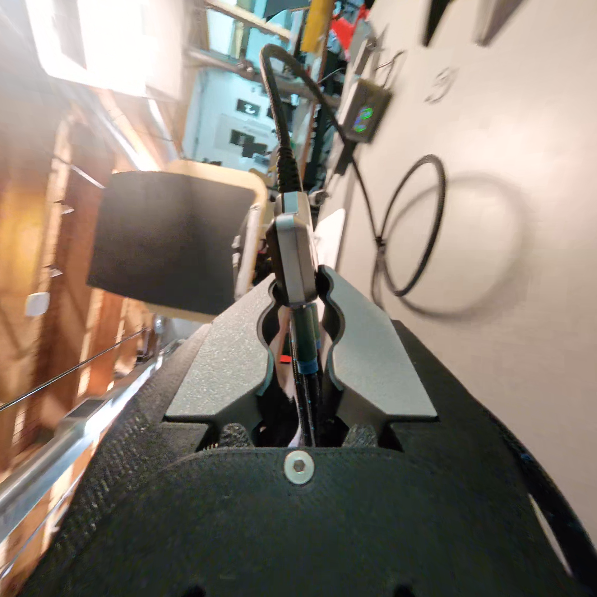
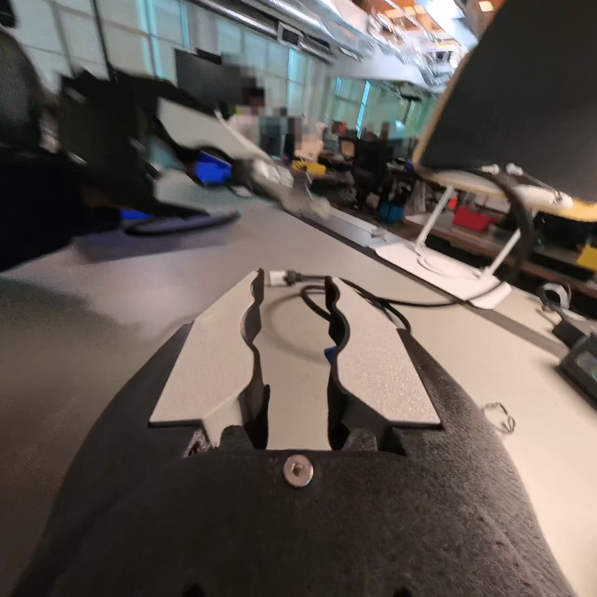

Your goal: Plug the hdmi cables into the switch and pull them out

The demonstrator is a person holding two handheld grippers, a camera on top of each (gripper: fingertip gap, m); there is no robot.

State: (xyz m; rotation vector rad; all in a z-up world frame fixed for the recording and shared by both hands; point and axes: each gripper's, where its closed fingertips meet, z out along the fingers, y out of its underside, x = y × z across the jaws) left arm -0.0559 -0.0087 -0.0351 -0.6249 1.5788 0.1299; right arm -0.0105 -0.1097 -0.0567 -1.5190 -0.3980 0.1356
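My left gripper (image 1: 298, 281) is shut on the grey HDMI switch (image 1: 294, 255) and holds it in the air, turned on its side next to the table. A grey HDMI plug (image 1: 294, 200) with a black braided cable (image 1: 277, 106) is in the switch's far end. More dark cables (image 1: 307, 355) hang from its near end between my fingers. My right gripper (image 2: 293, 277) is open and empty, low over the table. A second HDMI plug (image 2: 274, 277) lies just past its tips, with its black cable coiled (image 2: 323, 310) (image 1: 413, 226). The left gripper (image 2: 129, 145) shows blurred at far left.
The pale table (image 2: 97, 323) runs under both grippers. A black panel with a pale rim (image 2: 517, 97) (image 1: 168, 239) stands on a white stand (image 2: 452, 274) at the right. A small dark device with a lit screen (image 1: 365, 113) (image 2: 581, 365) lies on the table.
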